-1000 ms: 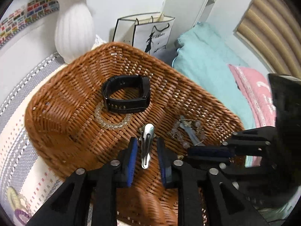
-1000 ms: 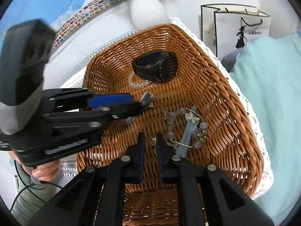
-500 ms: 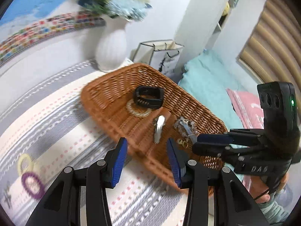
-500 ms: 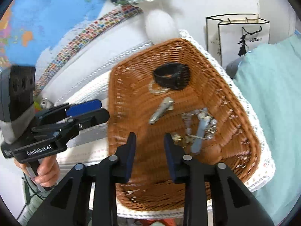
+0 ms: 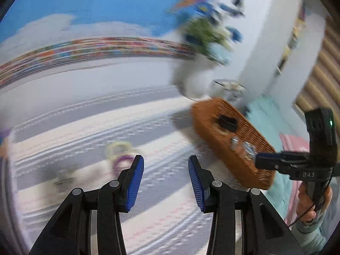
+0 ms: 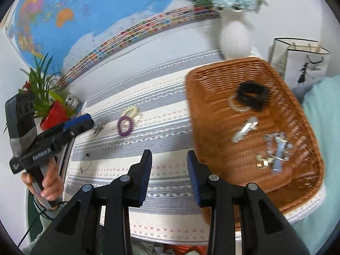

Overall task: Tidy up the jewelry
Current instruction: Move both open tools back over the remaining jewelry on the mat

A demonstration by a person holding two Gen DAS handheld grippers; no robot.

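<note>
Though motion blurs the left wrist view, the left gripper shows ribbed blue pads spread wide, empty, over a striped woven cloth; the wicker basket sits well to the right, with the right gripper near its front corner. From the right wrist view, the right gripper is likewise spread and empty above the cloth; the basket holds a black band, metal clip and beaded pieces, while a purple ring lies on the cloth beneath a wall map.

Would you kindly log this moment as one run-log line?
left gripper: open, empty | right gripper: open, empty | wicker basket: holds silver hair clip | purple ring: on tablecloth
</note>
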